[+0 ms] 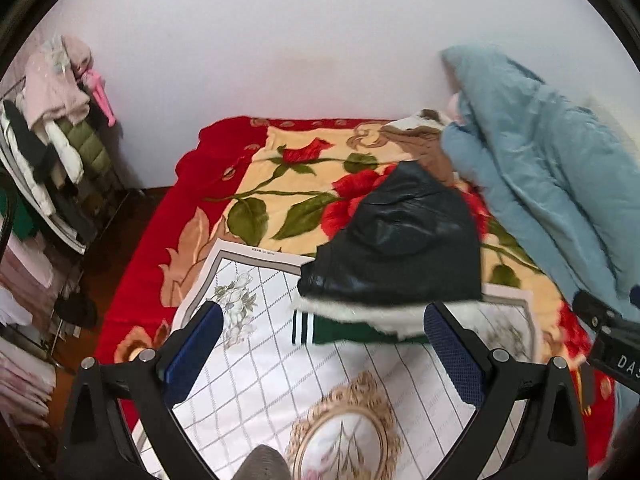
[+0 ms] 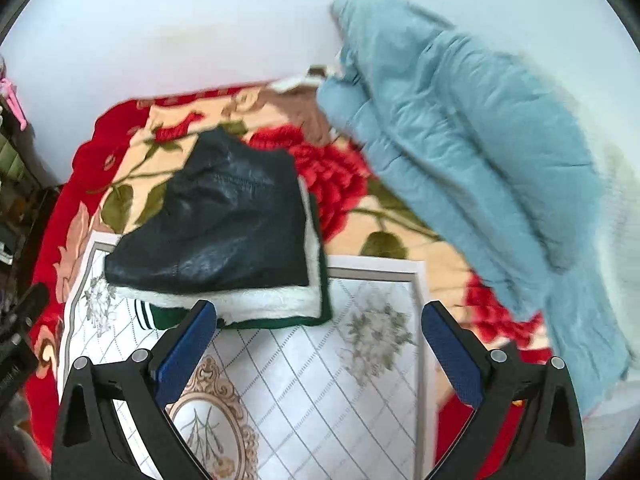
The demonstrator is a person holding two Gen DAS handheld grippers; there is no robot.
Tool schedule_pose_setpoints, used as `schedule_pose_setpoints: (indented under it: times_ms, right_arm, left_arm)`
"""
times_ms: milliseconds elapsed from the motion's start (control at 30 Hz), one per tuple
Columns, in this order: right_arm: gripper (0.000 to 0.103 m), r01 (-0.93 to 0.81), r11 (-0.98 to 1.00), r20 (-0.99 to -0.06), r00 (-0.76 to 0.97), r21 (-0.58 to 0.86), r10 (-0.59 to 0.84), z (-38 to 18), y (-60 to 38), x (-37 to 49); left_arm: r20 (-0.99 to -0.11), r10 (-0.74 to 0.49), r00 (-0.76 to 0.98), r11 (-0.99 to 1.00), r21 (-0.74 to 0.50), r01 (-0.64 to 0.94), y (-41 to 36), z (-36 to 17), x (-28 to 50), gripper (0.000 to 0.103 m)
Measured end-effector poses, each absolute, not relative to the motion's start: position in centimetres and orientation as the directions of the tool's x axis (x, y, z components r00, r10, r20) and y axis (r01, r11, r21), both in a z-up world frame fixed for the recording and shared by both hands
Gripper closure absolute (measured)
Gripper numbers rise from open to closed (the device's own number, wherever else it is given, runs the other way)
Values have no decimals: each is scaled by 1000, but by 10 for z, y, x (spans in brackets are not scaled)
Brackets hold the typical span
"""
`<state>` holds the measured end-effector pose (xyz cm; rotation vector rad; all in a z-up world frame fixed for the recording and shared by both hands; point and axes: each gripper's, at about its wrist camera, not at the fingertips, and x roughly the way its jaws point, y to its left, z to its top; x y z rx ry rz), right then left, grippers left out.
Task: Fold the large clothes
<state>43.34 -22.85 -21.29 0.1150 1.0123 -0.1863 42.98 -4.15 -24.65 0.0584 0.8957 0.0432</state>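
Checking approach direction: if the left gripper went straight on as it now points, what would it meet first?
Probably the folded black jacket, at its white fleece edge; the open left gripper points at it, though depth is unclear.

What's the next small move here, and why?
Probably reach the right gripper toward the light blue padded coat. Both grippers are open and empty, the black jacket already lies folded on the white mat, and the blue coat is still heaped unfolded.

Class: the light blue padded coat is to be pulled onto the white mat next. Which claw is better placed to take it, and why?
Probably the right claw: open and empty, with the blue coat close on its right. From the left claw, also open, the folded black jacket lies straight ahead, the coat farther off.
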Motion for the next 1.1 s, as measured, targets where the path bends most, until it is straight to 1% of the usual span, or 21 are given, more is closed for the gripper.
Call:
schedule_pose_setpoints:
  times_ms: [100, 233, 400, 533, 667, 833, 1100]
  right_arm:
    - [0, 227, 974, -827, 547, -2, -129, -163, -225, 389]
    - [0, 225, 974, -808, 576, 15, -121, -97, -222, 324]
    - [0, 201, 980, -764, 634, 13, -120, -32, -221, 252]
    - [0, 187, 982, -736, 669, 26, -107, 15, -221, 195]
    - [0, 189, 981, -715, 691, 37, -106, 49, -224, 152]
    - [0, 191, 981, -685, 719, 33, -117, 84, -227, 105]
    - [0, 178, 984, -645, 754, 16, -126, 113, -227, 55]
  left_arm:
    - [-765, 46, 642, 998, 62, 3, -43, -210, 391, 0]
    - [-744, 40, 667, 998, 58, 5, -45, -162, 338, 0]
    - [-704, 55, 708, 998, 54, -23, -42, -109, 279, 0]
    - [-674, 40, 738, 999, 20, -35, -40, -74, 239, 1]
    - [-646, 45, 762, 999, 19, -44, -40, -50, 206, 1]
    - [-637, 50, 770, 999, 19, -50, -41, -34, 179, 0]
    - [-630, 50, 775, 999, 28, -42, -45, -20, 141, 0]
